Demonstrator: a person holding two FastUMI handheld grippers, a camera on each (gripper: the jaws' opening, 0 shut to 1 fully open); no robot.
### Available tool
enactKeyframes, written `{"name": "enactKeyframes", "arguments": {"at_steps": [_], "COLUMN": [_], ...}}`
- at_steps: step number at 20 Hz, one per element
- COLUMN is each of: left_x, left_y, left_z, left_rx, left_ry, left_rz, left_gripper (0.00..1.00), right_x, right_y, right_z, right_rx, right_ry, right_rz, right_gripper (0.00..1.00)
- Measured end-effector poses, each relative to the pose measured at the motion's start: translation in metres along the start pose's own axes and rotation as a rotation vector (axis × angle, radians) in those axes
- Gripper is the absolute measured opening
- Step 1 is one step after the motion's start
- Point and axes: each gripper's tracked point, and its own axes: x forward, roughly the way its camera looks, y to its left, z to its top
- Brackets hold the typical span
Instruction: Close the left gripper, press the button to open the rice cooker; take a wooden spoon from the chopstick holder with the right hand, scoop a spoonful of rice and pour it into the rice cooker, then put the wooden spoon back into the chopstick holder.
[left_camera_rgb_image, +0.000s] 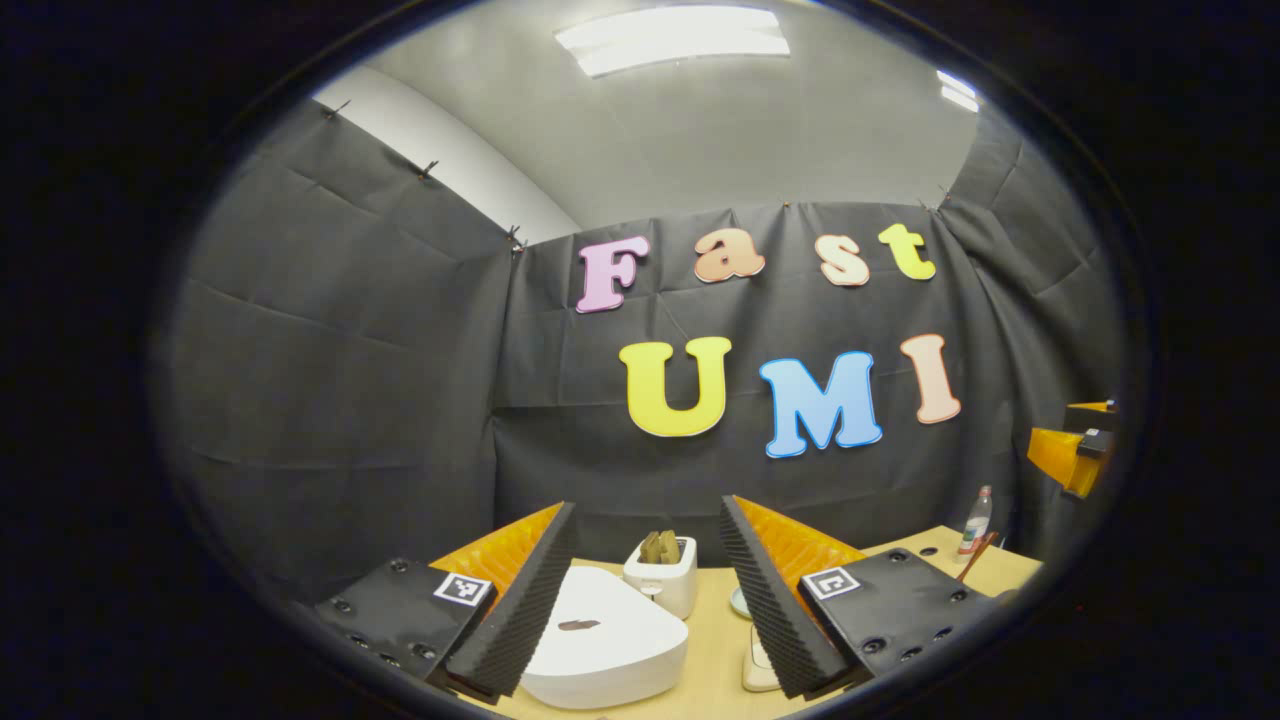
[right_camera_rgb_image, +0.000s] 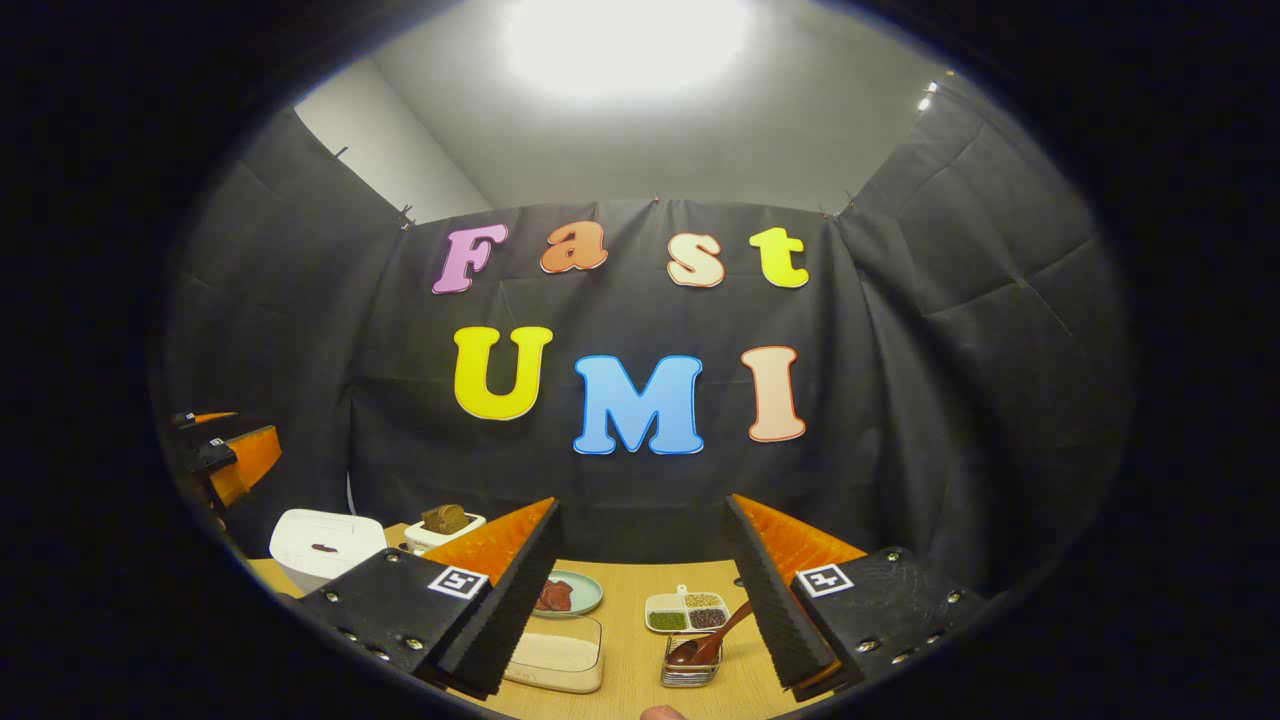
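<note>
Both claws are released; the left claw must clench first, then press the closed rice cooker's button squarely.

Both rigs look the same to us: the left gripper and the right gripper each have two long wedge-shaped fingers with finely ribbed, sawtooth-looking pads on the inner faces. Towards the base, on the outer side of each finger, we see a flat plate with a slightly grainy surface, held on by a handful of small round screws along its edges. Each plate also has a small square black-and-white marker tag stuck at the corner nearest the pad.
</note>
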Motion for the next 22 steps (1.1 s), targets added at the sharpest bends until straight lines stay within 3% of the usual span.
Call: {"name": "enactKeyframes", "arguments": {"at_steps": [3, 4, 7, 10, 12, 15, 17, 22], "left_x": [0.0, 0.002, 0.004, 0.005, 0.009, 0.012, 0.014, 0.03], "left_y": [-0.001, 0.0, -0.002, -0.003, 0.004, 0.012, 0.014, 0.029], "left_z": [0.002, 0.002, 0.001, -0.002, -0.003, -0.003, -0.007, -0.021], "left_rx": [-0.002, -0.001, -0.008, -0.011, 0.002, 0.009, 0.01, 0.005], "left_ry": [-0.007, -0.008, 0.0, 0.01, 0.006, 0.016, 0.027, 0.044], "left_rz": [-0.003, -0.001, -0.016, -0.029, -0.005, 0.009, 0.006, 0.004], "left_gripper": [0.92, 0.8, 0.75, 0.44, 0.39, 0.15, 0.09, 0.12], "right_x": [0.0, 0.0, 0.001, 0.001, 0.0, -0.001, -0.002, -0.006], "right_y": [0.0, 0.0, 0.0, 0.002, 0.002, 0.003, 0.003, 0.004], "right_z": [-0.001, -0.002, -0.002, -0.004, -0.005, -0.005, -0.006, -0.007], "right_rx": [-0.004, -0.005, -0.005, -0.003, -0.005, -0.007, -0.01, -0.021], "right_ry": [0.006, 0.007, 0.008, 0.012, 0.016, 0.017, 0.017, 0.026], "right_rz": [0.0, -0.001, -0.001, -0.002, -0.004, -0.009, -0.014, -0.03], "right_gripper": [0.96, 0.96, 0.96, 0.96, 0.96, 0.96, 0.96, 0.96]}}
